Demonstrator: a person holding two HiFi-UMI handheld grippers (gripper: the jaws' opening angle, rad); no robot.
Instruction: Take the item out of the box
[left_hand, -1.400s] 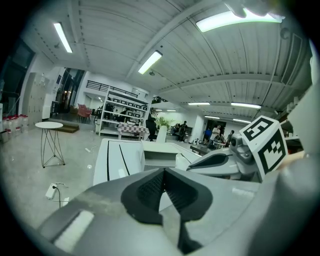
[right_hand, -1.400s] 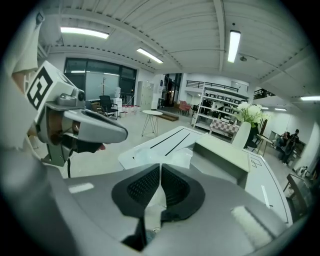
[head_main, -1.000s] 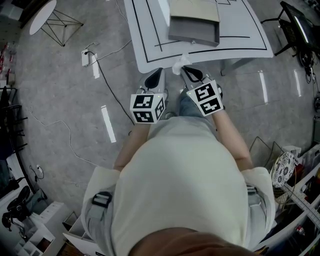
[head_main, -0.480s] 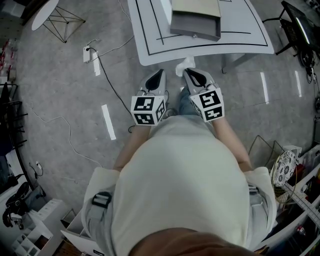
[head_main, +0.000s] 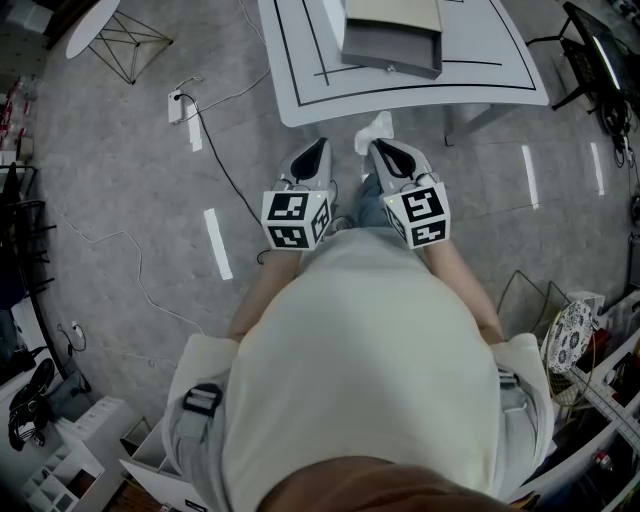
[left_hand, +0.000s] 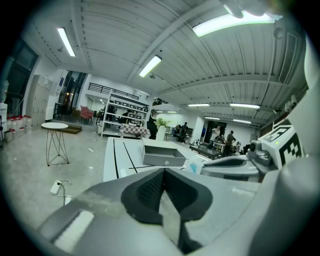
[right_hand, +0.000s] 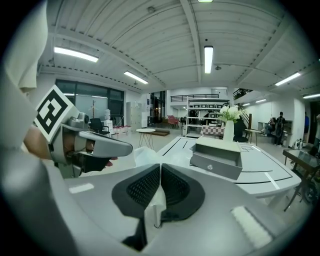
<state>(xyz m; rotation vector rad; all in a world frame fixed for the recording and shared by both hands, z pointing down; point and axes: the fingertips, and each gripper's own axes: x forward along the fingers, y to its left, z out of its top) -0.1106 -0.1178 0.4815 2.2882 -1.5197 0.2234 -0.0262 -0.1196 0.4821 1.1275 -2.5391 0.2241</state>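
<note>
Plastic bag (head_main: 375, 130): white and crinkled, out of the box, hanging from the right gripper's tip at the table's near edge.
Right gripper (head_main: 380, 147): jaws closed on the thin plastic.
Left gripper (head_main: 318, 147): jaws closed together, nothing between them; just beside the right one.
Box (head_main: 390, 47): grey, open, standing on the white table (head_main: 485, 85), apart from both grippers.

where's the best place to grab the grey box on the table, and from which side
Grip the grey box by its front wall, coming from the side facing the person, from above. It is open on top, so that thin upright wall likely fits between the jaws, one inside, one outside.
</note>
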